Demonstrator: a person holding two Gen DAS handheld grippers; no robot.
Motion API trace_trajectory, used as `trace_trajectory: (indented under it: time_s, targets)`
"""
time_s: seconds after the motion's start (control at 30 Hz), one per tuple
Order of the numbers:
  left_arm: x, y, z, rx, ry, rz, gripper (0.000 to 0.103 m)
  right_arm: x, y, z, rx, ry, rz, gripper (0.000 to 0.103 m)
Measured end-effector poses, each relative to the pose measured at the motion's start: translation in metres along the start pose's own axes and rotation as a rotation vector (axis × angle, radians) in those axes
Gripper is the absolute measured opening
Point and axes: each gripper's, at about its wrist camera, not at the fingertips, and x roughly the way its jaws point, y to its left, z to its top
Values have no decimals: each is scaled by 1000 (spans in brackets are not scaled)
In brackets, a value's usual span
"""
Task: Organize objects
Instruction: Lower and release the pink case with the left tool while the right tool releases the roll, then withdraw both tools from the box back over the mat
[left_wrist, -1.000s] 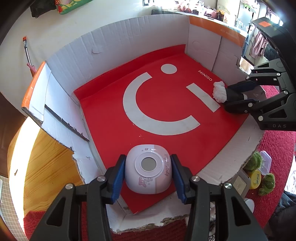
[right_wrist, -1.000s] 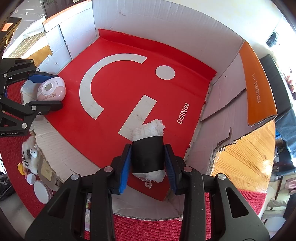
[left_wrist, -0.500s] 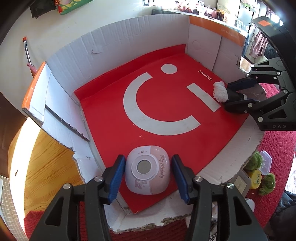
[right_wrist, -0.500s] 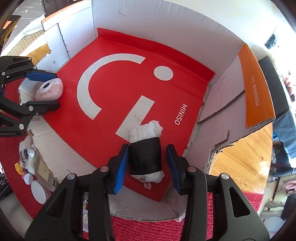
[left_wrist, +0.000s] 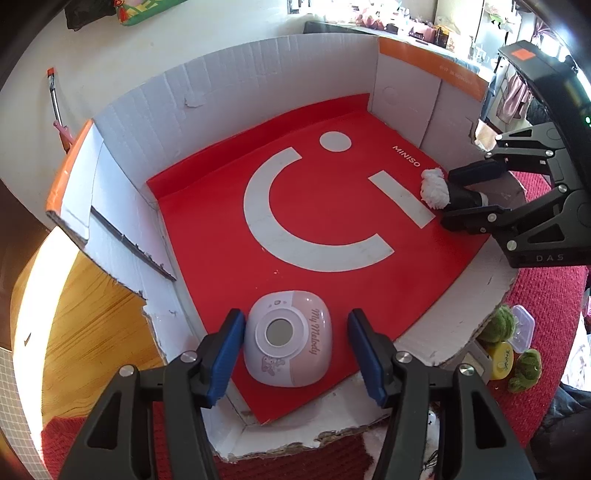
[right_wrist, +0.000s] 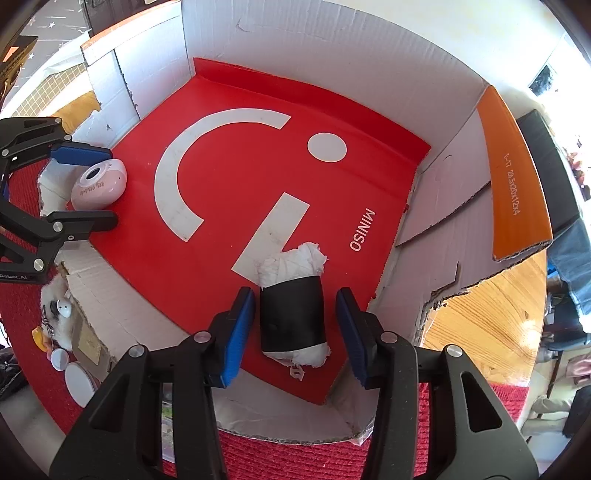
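A pink and white rounded device (left_wrist: 288, 343) marked "My Melody" lies on the red liner (left_wrist: 332, 229) at the near corner of a white cardboard box (left_wrist: 258, 74). My left gripper (left_wrist: 295, 317) straddles it, jaws opening; the left pad sits close to it and the right pad stands clear. A white cloth roll with a black band (right_wrist: 291, 314) lies on the liner by the box's other near corner. My right gripper (right_wrist: 294, 295) straddles the roll, jaws opening, with a gap on both sides. The right wrist view shows the device (right_wrist: 99, 184) between the left gripper's fingers (right_wrist: 81, 153).
The box stands on a red knitted mat (left_wrist: 546, 295) over a wooden table (left_wrist: 85, 314). Green plush toys (left_wrist: 498, 325), a yellow jar (left_wrist: 502, 360) and a clear tub sit outside the box's right side. An orange-edged flap (right_wrist: 513, 177) hangs outward.
Both grippers have spread their jaws and let go. The pink device and the cloth roll now rest free on the liner. The right gripper has drawn back slightly.
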Motion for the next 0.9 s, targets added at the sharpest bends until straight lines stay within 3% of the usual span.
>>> trace_trajectory:
  time_s: [0.3,0.33,0.4,0.7,0.9]
  targets:
    - [-3,5,-5,-4,-7,7,63,-11,-12,-20,6,-5,1,46]
    - [-1,4,-3,-4,-7,7,63,-8,1,-12,6,-5,0,46]
    - [-5,5,-7,-4,-9,11,63,22,12,61,4,-4,-2,47]
    - [-1,-12,8,-26,-24,26,65,4,5,43,10,-27,-17,54]
    - [-9,-11,14,-65,-82,38,67,-16,-9,28,36,-64,-5,57]
